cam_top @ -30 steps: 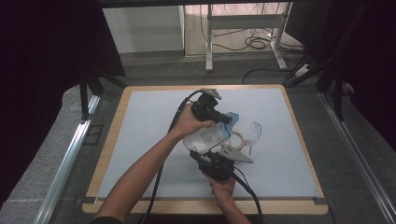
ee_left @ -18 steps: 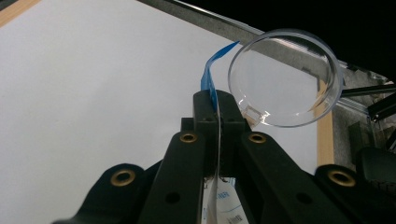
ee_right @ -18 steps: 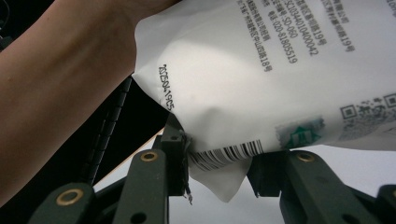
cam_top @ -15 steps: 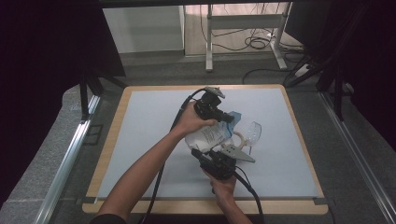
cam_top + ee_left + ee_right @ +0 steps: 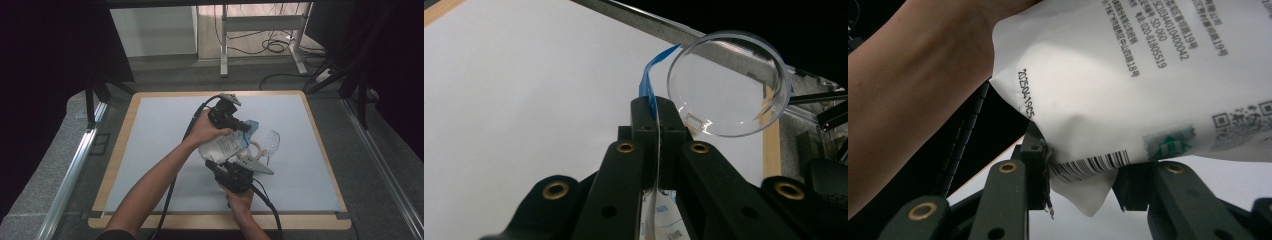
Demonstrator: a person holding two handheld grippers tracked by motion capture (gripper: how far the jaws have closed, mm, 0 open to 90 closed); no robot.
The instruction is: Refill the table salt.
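You are pinching blue top edge of white pouch (image 5: 223,146) in closed left gripper (image 5: 655,107), clamping its bottom corner with right gripper (image 5: 1083,172), pouch hanging above table (image 5: 150,130) beside clear glass (image 5: 270,142). Risks: thin edge slipping out; tilting pouch knocking glass over, spilling.

glossy plastic pouch (image 5: 1128,85), clear glass (image 5: 726,82)
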